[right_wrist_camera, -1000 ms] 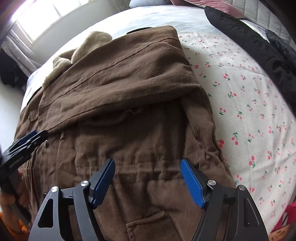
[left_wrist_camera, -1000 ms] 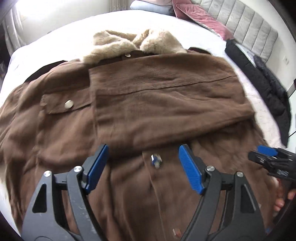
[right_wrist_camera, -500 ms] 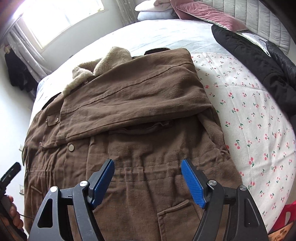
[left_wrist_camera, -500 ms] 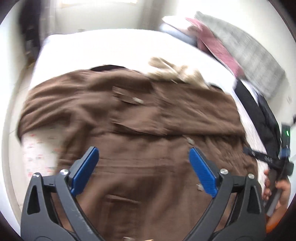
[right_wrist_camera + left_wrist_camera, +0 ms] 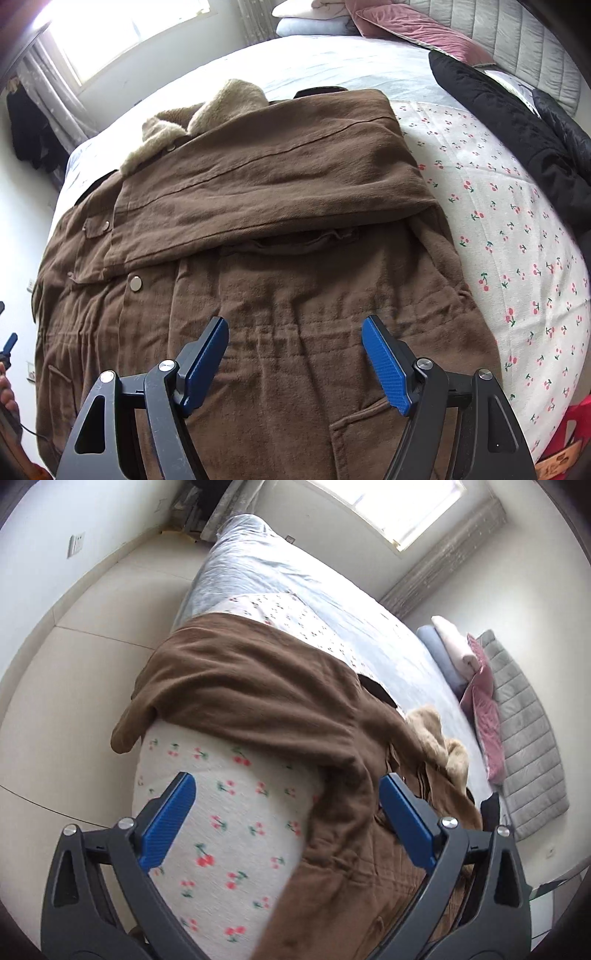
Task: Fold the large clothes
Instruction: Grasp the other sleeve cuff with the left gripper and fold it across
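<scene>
The brown coat lies face up across the cherry-print sheet, fleece collar toward the window. One sleeve is folded over the chest; the other sleeve trails out to the bed's edge, its cuff drooping over the side. Both claws are wide and empty: the right gripper hovers over the waist, the left gripper faces the loose sleeve (likely the next target). Next, I judge: pinch near the cuff and carry it across the chest
</scene>
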A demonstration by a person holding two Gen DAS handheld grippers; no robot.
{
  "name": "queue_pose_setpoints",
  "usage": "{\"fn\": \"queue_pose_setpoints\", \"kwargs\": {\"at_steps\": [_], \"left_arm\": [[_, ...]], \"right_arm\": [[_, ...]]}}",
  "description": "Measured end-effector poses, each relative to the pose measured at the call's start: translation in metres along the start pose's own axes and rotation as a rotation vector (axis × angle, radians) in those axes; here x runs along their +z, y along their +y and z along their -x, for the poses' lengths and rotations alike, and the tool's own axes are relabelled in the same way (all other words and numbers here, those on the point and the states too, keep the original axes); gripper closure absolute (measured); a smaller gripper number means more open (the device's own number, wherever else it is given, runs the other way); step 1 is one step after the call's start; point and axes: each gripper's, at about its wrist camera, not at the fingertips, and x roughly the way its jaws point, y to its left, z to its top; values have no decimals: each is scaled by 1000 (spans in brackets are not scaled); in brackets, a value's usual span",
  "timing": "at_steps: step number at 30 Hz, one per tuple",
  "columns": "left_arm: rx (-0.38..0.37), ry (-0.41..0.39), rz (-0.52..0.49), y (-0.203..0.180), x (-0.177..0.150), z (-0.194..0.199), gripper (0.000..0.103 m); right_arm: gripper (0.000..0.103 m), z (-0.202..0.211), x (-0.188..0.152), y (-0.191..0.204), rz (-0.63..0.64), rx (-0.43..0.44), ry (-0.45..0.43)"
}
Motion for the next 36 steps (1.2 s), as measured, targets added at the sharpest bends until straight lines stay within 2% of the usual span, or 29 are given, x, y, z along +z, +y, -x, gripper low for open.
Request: {"fn": "queue_pose_setpoints", "kwargs": {"at_steps": [3,8,12,14,16,18,20,21,23,24,28,31,36], "left_arm": [[8,-7,82,34,9,-12,4],[-94,10,324,94,15,-41,4],[-173,17,517,128,15,-64,11],[-209,10,591,140,16,-74,12],[-209,-4,641,149,17,-84,12],[-218,-11,721,162,18,-98,19],[-210,-20,803,175,16,-107,44],[-188,-35,814,176,19,-106,60],[-106,-89,752,166,35,-95,81],[-69,-120,705,156,42,-87,86],[12,-265,482,98,69,-44,92],[-15,-334,316,39,84,-12,93],[-94,-361,16,-69,81,25,94]], "right_arm": [[27,-5,-5,12,41,-5,9],[27,-13,-9,28,90,6,28],[27,-17,-12,34,99,17,43],[27,-20,-13,36,105,21,56],[27,-21,-13,37,108,19,56],[27,-22,-13,38,113,14,53],[27,-23,-13,39,119,13,54],[27,-24,-13,40,122,12,55],[27,-25,-13,40,122,13,57],[27,-26,-13,39,121,15,57],[27,-25,-10,38,118,15,55],[27,-24,-10,38,114,20,50],[27,-14,-9,39,114,36,30]]}}
